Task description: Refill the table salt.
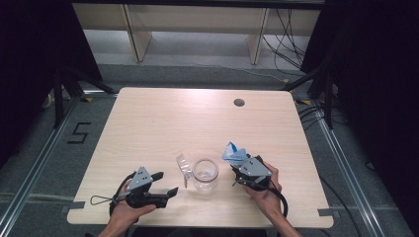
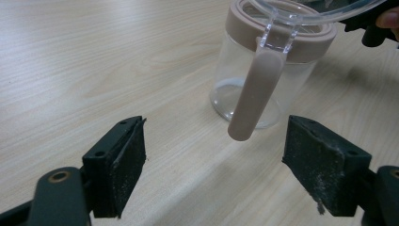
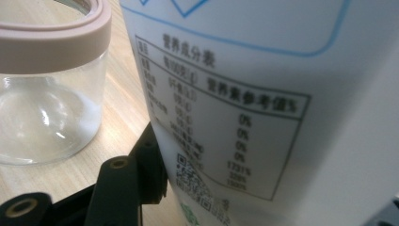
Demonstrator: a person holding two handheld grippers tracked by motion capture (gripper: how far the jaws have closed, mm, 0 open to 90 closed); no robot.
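A clear glass jar (image 1: 205, 174) with a beige rim stands near the table's front edge, its clear lid (image 1: 184, 165) swung open to the left. In the left gripper view the jar (image 2: 263, 70) shows a beige strap (image 2: 256, 94) hanging from the lid hinge. My left gripper (image 1: 167, 182) (image 2: 214, 165) lies open just left of the jar, with nothing between its pads (image 2: 129, 160). A white pouch with blue print (image 1: 233, 153) (image 3: 263, 94) stands upright right of the jar (image 3: 47, 94). My right gripper (image 1: 238, 165) (image 3: 268, 197) is shut on it.
The wooden table (image 1: 197, 118) has a round cable hole (image 1: 239, 102) at its back right. A person's hands hold both grippers at the front edge. Black stands and cables flank the table on the floor.
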